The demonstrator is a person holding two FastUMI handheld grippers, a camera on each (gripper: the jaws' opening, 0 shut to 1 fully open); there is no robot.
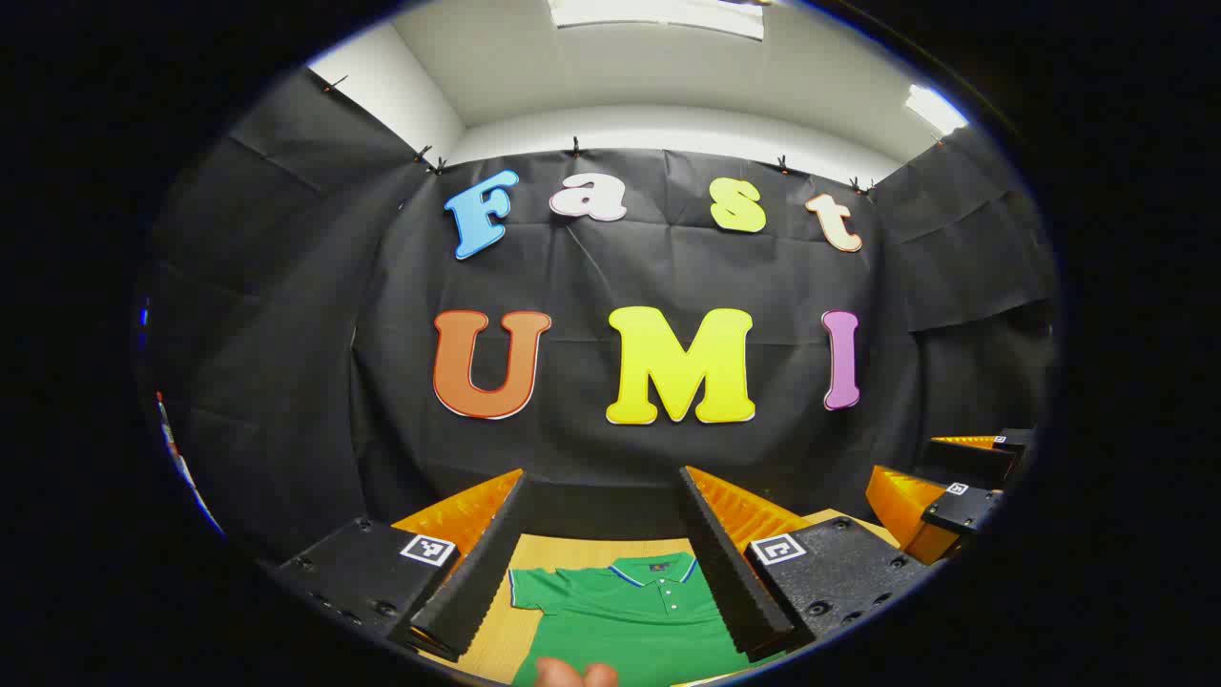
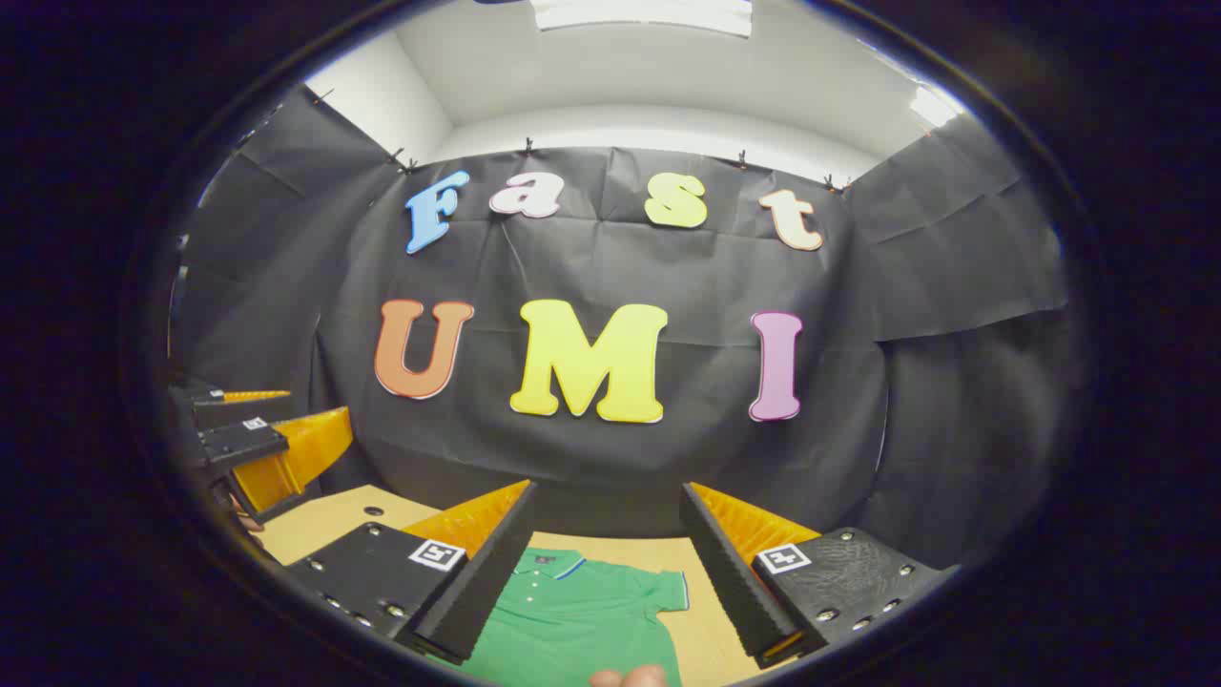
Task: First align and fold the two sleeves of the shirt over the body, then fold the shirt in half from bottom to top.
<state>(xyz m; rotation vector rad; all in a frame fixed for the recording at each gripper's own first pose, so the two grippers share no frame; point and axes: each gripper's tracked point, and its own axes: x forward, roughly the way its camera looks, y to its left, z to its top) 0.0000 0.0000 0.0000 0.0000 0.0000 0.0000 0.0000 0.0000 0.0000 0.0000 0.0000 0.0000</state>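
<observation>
Both tongs hung level above the surface (image 1: 563, 551), aimed at the booth's back wall. The left tongs (image 1: 603, 549) stood spread wide, gripping nothing; the right tongs (image 2: 601, 558) likewise. The green polo shirt (image 1: 634, 615) lay flat below them, collar toward the far edge, sleeves still out.

So the shirt (image 1: 625, 620) is a green polo with a thin blue stripe along the collar edge and a short button placket. It's lying flat on the light wooden table (image 1: 548, 553), collar pointing toward the far wall. In the left gripper view one short sleeve sticks out sideways, unfolded; in the right gripper view the shirt (image 2: 572, 620) shows its other sleeve spread out too.
</observation>
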